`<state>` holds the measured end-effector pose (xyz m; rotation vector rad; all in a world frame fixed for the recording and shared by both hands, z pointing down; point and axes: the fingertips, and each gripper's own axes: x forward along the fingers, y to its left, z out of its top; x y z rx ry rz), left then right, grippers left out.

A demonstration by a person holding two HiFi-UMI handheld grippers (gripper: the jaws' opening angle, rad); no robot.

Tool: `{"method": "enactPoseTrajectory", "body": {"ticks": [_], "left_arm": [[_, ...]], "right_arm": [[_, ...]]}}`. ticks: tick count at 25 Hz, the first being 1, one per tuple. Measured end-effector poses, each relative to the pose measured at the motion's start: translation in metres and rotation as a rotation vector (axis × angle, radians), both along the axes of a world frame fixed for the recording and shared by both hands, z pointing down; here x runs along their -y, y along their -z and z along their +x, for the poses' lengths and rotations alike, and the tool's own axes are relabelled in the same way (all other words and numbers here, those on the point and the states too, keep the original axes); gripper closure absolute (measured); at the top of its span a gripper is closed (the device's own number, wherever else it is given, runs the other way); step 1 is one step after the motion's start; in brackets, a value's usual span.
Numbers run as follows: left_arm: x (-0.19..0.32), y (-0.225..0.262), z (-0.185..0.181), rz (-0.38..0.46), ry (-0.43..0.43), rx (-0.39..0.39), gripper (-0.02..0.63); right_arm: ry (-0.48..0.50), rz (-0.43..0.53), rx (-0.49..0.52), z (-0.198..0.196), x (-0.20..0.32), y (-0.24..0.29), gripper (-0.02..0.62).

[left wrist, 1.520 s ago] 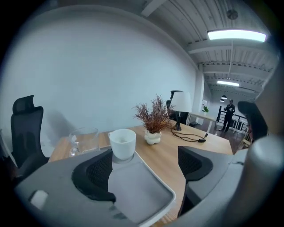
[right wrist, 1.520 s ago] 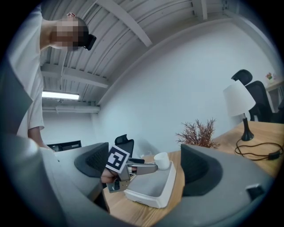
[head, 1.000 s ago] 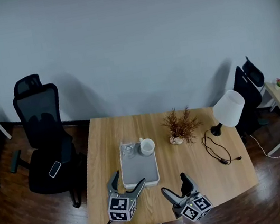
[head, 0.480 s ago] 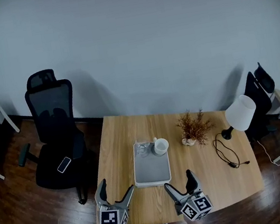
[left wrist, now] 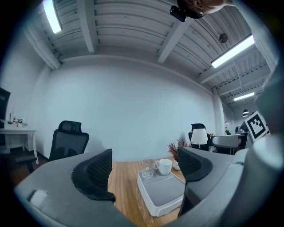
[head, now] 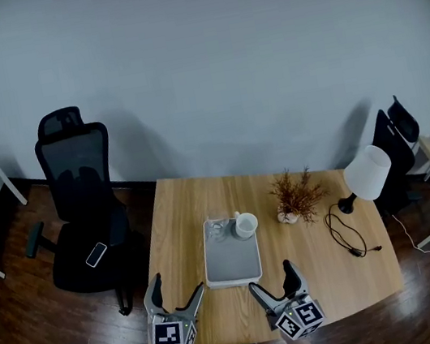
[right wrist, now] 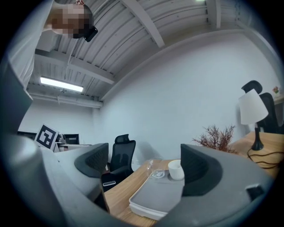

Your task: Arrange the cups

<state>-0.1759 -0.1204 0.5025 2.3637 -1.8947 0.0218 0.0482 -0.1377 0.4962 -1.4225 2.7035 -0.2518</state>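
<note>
On the light wooden table (head: 318, 268), a shallow grey rectangular tray with a white rim (head: 233, 264) holds a white ceramic mug (head: 247, 225) and a clear glass cup (head: 218, 227), side by side at its far end, the glass on the left. The left gripper (head: 177, 286) and the right gripper (head: 271, 277) hover level at the table's near edge, either side of the tray's near end, each with its jaws spread apart and nothing between them.

one mug (head: 246, 224), one glass (head: 218, 226), one tray (head: 232, 268), one lamp (head: 368, 173)
</note>
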Motion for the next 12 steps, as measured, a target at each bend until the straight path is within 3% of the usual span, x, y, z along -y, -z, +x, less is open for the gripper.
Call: {"method": "enactPoseTrajectory", "body": {"ticks": [4,12], "left_arm": [[0.004,0.001,0.003,0.005,-0.013,-0.004,0.144],[0.011,0.000,0.013,0.012,-0.042,-0.015,0.144]], "right_arm": [[0.036,0.035,-0.072,-0.008,-0.005,0.001,0.098],[0.010,0.037,-0.082,-0.003,-0.004,0.000,0.098]]}}
